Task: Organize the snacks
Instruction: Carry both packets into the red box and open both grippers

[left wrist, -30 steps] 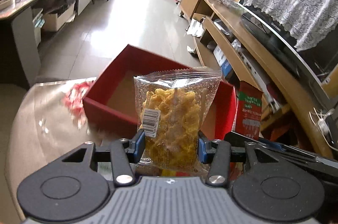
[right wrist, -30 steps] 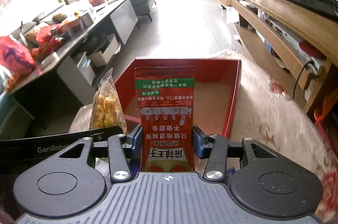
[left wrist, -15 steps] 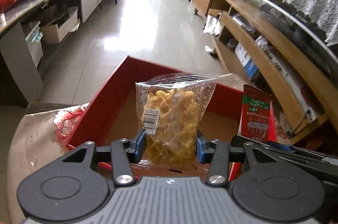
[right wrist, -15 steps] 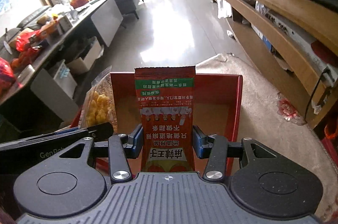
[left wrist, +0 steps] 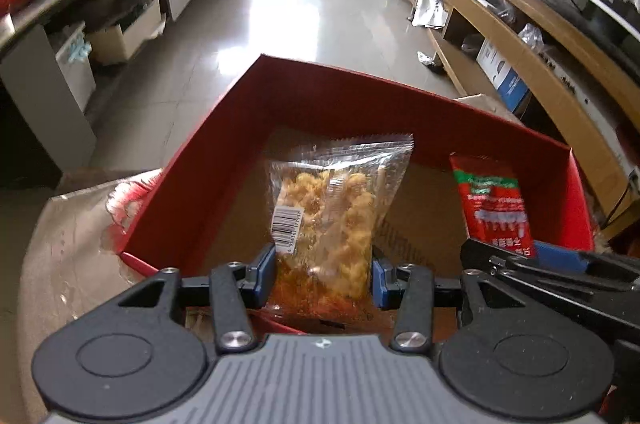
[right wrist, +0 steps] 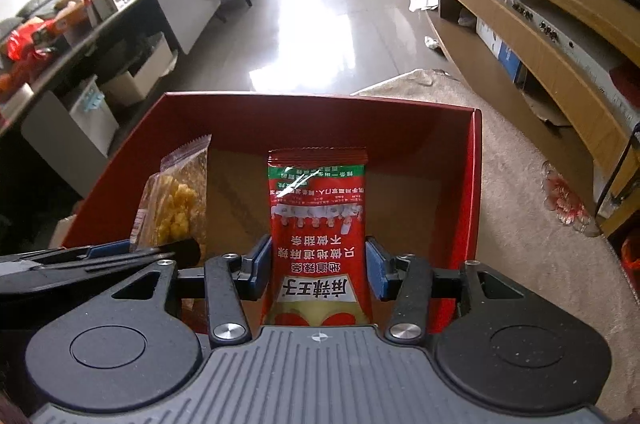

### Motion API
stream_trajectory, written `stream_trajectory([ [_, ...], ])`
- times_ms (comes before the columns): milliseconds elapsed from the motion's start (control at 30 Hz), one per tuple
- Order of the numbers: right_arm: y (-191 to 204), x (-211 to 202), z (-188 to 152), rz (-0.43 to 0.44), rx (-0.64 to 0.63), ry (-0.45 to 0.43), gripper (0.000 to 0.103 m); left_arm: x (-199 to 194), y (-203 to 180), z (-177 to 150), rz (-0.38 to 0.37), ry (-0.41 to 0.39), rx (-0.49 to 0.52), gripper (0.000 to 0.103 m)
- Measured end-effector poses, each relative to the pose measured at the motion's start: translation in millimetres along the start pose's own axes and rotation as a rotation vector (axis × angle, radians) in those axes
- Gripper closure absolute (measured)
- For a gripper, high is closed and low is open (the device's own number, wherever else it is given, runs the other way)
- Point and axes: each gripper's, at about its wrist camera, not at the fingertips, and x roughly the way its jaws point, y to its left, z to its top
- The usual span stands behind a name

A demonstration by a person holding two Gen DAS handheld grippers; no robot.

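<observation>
Red cardboard filled the middle of both wrist views: an open red box (left wrist: pixel 208 160) with a plain brown floor, standing on a pale cloth-covered surface (right wrist: pixel 532 184).

My left tongs (left wrist: pixel 323 274) were clamped on a clear packet of yellow puffed snacks (left wrist: pixel 336 208), gripping its lower end between the blue pads (left wrist: pixel 264 270). The packet stood upright over the box floor, its crimped top edge toward twelve o'clock. A white barcode sticker (left wrist: pixel 286 226) sat on its side at nine o'clock; the digits were too small for me to read.

My right tongs (right wrist: pixel 319 270) were clamped on a red sachet (right wrist: pixel 318 224) with a green band near its top. Its Chinese lettering appeared upside down from my side, with a large white panel of characters near the pads; I could not read them reliably. It too stood upright over the box floor.

From the left wrist view, the red sachet showed at three o'clock. From the right wrist view, the clear packet showed at nine o'clock. The two packets were near one another, not touching.

Beyond the box, at twelve o'clock, lay a shiny tiled floor (right wrist: pixel 320 24).
</observation>
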Motion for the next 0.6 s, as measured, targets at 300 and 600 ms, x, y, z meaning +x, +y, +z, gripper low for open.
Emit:
stream_trajectory([
  [300, 4.5, -0.1, -2.8, -0.059, -0.051, 0.006, 0.039, -12.0, 1.8, -3.4, 0.012, -0.022, 0.018, 0.052],
  [600, 11.3, -21.8, -7.2, -0.089, -0.077, -0.032, 0.035, -45.1, 2.8, -9.1, 0.024, -0.090, 0.037, 0.047],
])
